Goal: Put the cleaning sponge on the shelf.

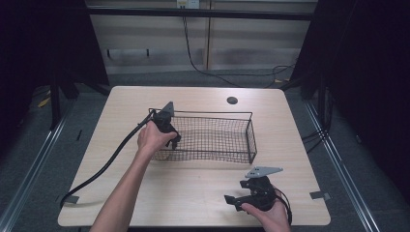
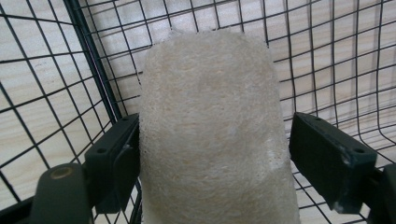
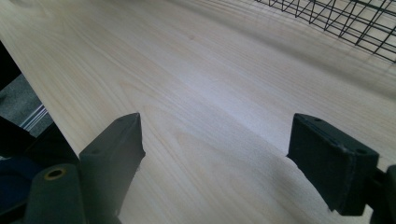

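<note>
Left gripper [image 1: 174,141] is seen at the wire basket's [image 1: 244,116] left end; a pale loofah sponge [image 2: 212,135] sits between its jaws, touched by one jaw only, grasp released. Right gripper [image 1: 235,199] is held low over the counter [image 1: 203,188], jaws spread, nothing between.

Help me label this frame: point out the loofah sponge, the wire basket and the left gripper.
loofah sponge [image 2: 212,135]: left gripper view, middle of its fibrous face.
wire basket [image 1: 251,133]: high view, right end wall.
left gripper [image 1: 174,143]: high view, between its fingertips.

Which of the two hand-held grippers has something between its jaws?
The left hand-held gripper, at the wire basket: a pale loofah-like sponge sits between its jaws. The right one's jaws frame bare table.
</note>
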